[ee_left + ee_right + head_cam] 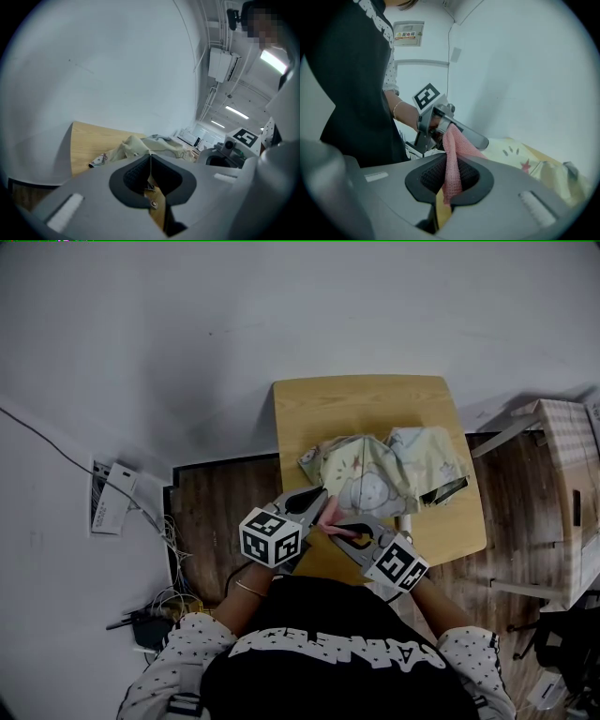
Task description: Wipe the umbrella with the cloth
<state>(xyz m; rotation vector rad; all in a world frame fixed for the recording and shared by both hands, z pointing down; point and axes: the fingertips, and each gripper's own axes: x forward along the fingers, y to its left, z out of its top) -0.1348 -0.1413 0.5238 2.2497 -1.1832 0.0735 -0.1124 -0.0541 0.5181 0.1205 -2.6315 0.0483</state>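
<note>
The right hand-held gripper [449, 160] is clamped on a pink cloth [453, 143], which is pinched between the dark pads and hangs out below them. The upper end of the cloth is drawn up toward the left hand-held gripper [150, 157] — whether it touches there cannot be told. The jaws of the left one are pressed together, and only bare bench is seen through the gap behind their tips. Both are held close to the person's body over the near edge of the bench [366, 404], with their tips near each other. Just beyond them the umbrella [375, 474] is laid on the wooden top — collapsed, its pale printed fabric crumpled and spread toward the right edge. Farther off, a tangle of cables [159, 601] is seen on the floor at the left by the white wall, and a pale wooden box [562, 474] is seen at the right.
</note>
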